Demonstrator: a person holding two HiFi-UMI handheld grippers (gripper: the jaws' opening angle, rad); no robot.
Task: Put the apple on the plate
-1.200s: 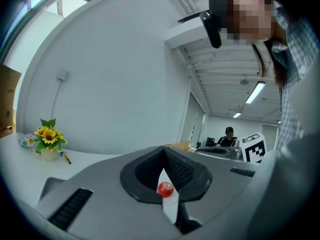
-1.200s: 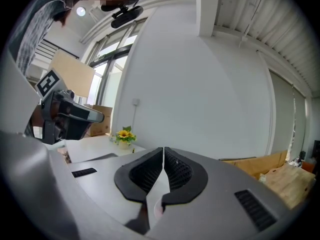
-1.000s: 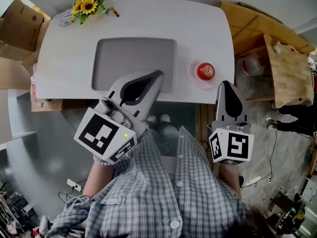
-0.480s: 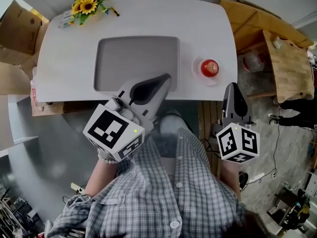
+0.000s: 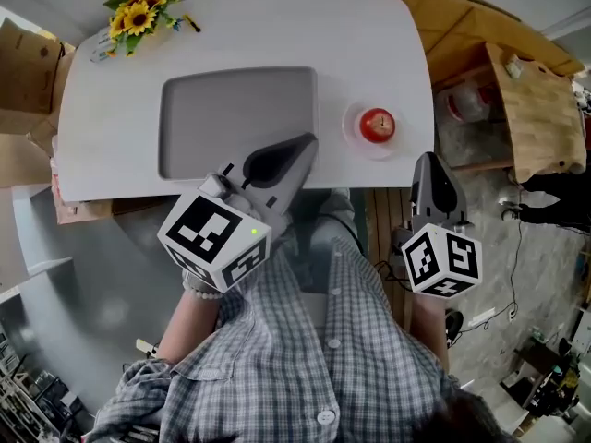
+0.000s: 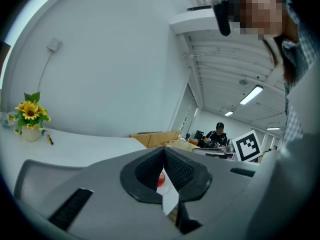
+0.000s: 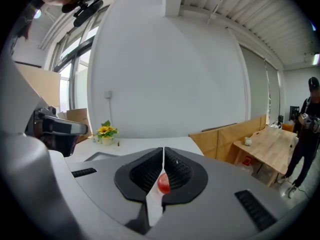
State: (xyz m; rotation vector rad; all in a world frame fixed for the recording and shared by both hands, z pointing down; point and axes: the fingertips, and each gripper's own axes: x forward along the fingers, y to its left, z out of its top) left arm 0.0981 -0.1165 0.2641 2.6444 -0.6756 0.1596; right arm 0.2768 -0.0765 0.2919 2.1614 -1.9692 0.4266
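One apple (image 5: 377, 125), one plate (image 5: 350, 135), one tray (image 5: 231, 118) (grey)

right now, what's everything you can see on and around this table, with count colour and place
table: 1, white, centre of the head view
tray: 1, grey, middle of the table
plate: 1, pale, right of the tray
apple: 1, red, on the plate
sunflowers: 1 bunch, yellow and green, far left corner of the table
cardboard boxes: at least 2, brown, left of the table
wooden table: 1, light brown, right of the white table
bystander: 1, dark clothes, by the wooden table
left gripper: 1, grey, shut and empty, at the table's near edge by the tray
right gripper: 1, grey, shut and empty, off the near edge below the plate
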